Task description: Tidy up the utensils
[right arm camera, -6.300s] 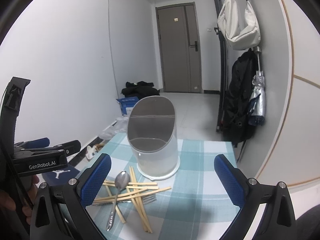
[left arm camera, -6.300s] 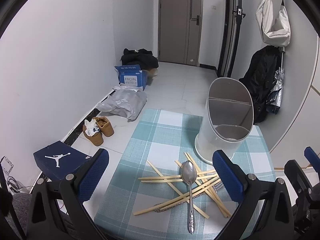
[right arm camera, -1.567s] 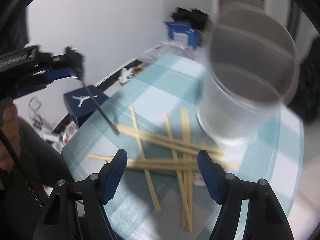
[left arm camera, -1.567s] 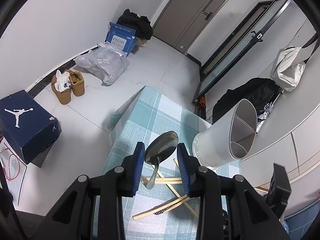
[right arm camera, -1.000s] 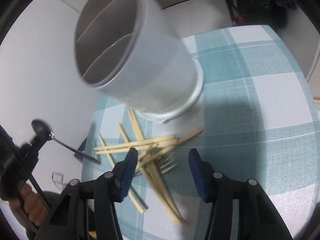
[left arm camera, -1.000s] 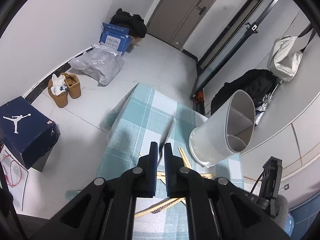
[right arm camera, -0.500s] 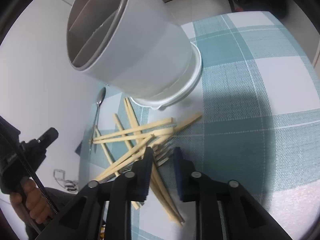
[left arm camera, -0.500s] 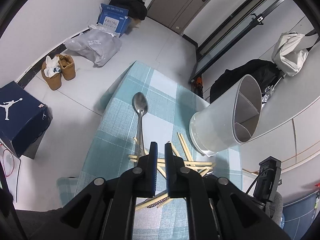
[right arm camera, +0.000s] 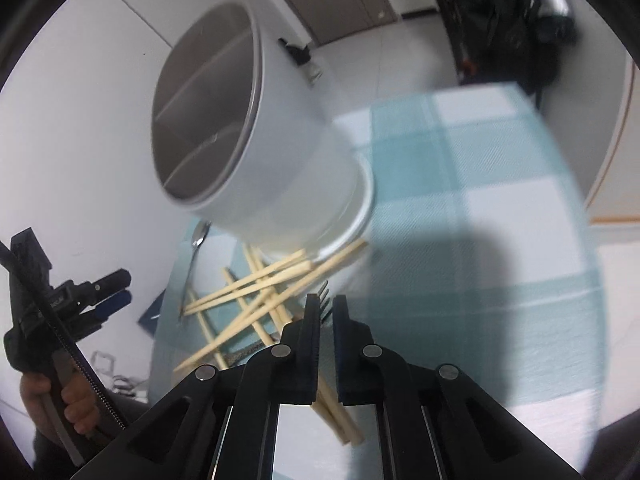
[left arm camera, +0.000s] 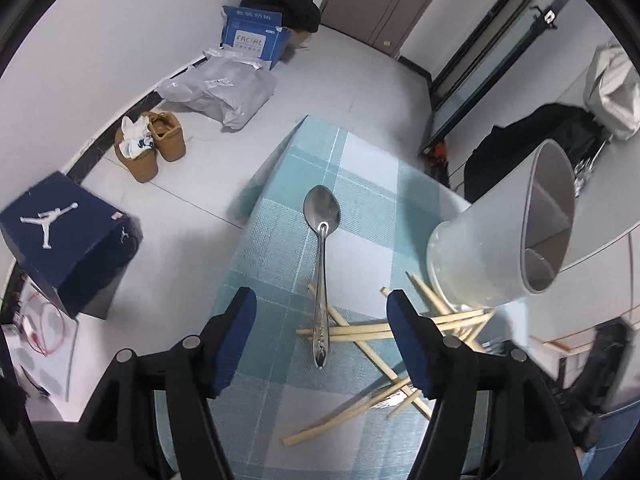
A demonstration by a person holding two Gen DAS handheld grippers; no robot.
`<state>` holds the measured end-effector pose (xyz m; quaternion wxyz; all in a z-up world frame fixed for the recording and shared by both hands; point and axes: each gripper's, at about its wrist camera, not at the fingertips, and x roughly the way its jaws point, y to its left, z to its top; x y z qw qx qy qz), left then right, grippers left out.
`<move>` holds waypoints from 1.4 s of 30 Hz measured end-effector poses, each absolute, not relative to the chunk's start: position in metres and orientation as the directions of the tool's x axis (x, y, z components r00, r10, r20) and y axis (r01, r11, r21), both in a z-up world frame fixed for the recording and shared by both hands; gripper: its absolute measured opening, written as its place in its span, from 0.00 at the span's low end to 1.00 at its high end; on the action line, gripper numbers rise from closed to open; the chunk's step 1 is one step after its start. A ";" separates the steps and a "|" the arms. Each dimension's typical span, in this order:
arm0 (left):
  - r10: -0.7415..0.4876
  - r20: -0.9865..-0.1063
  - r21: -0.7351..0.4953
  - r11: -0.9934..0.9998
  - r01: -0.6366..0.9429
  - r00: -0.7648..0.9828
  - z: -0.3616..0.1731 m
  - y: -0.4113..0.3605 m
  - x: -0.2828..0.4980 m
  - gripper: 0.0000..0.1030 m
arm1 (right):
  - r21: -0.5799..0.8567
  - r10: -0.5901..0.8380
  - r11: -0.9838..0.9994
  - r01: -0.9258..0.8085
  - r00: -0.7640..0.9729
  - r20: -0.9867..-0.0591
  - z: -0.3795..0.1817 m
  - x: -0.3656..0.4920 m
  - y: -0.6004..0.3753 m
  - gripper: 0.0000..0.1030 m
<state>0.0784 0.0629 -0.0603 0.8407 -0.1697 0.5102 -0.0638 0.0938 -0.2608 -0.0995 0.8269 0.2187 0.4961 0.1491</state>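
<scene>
A metal spoon lies on the teal checked tablecloth, bowl pointing away, its handle end over a pile of wooden chopsticks. My left gripper is open above the spoon's handle. The white divided utensil holder stands to the right. In the right wrist view my right gripper is nearly shut on a fork, whose tines show just past the fingertips, above the chopsticks and in front of the holder. The spoon lies left of the pile.
On the floor at the left are a dark blue shoe box, tan shoes, a grey bag and a blue carton. The cloth's left edge drops off. Black bags hang at the right wall.
My left gripper has opened and let go of the spoon, which now lies on the cloth. My right gripper has closed over the pile onto the fork.
</scene>
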 end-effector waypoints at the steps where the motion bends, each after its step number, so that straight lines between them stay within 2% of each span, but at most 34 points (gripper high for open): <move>1: -0.277 -0.838 -0.344 0.937 -0.061 0.470 -0.061 0.062 0.079 0.62 | 0.497 0.450 0.867 -0.029 0.474 -0.757 -0.096 0.094 -0.264 0.05; 11: -0.215 -0.880 -0.263 0.963 -0.058 0.423 -0.071 0.058 0.106 0.62 | 0.383 0.345 0.922 -0.056 0.570 -0.746 -0.056 0.082 -0.300 0.03; 14: -0.210 -0.887 -0.238 0.971 -0.018 0.411 -0.073 0.050 0.118 0.71 | 0.316 0.306 0.944 -0.094 0.611 -0.730 -0.038 0.077 -0.304 0.03; 19: -0.141 -0.911 -0.145 0.989 0.017 0.387 -0.085 0.042 0.140 0.72 | 0.240 0.272 0.960 -0.142 0.670 -0.691 -0.017 0.071 -0.307 0.02; 27: -0.092 -0.937 -0.079 0.995 0.053 0.336 -0.107 0.032 0.160 0.71 | 0.255 0.302 0.951 -0.174 0.691 -0.657 -0.007 0.072 -0.314 0.01; 30: -0.051 -0.933 -0.021 0.996 0.088 0.356 -0.106 0.021 0.161 0.62 | 0.281 0.321 0.944 -0.175 0.691 -0.647 -0.007 0.075 -0.319 0.01; 32: -0.052 -0.927 -0.013 0.994 0.108 0.371 -0.104 0.016 0.162 0.48 | 0.286 0.327 0.941 -0.180 0.693 -0.642 -0.007 0.075 -0.320 0.00; 33: -0.057 -0.924 -0.015 0.993 0.114 0.378 -0.102 0.014 0.163 0.35 | 0.293 0.336 0.938 -0.184 0.692 -0.639 -0.007 0.075 -0.320 0.00; 34: -0.062 -0.923 -0.019 0.993 0.117 0.379 -0.101 0.012 0.163 0.30 | 0.300 0.343 0.935 -0.188 0.691 -0.636 -0.007 0.075 -0.320 0.00; 38: -0.083 -0.925 -0.047 0.993 0.105 0.372 -0.101 0.012 0.170 0.30 | 0.312 0.362 0.928 -0.204 0.690 -0.626 -0.006 0.073 -0.318 0.00; 42: -0.168 -0.914 -0.168 0.985 0.032 0.368 -0.100 0.029 0.172 0.30 | 0.316 0.373 0.924 -0.215 0.693 -0.617 -0.004 0.071 -0.317 0.00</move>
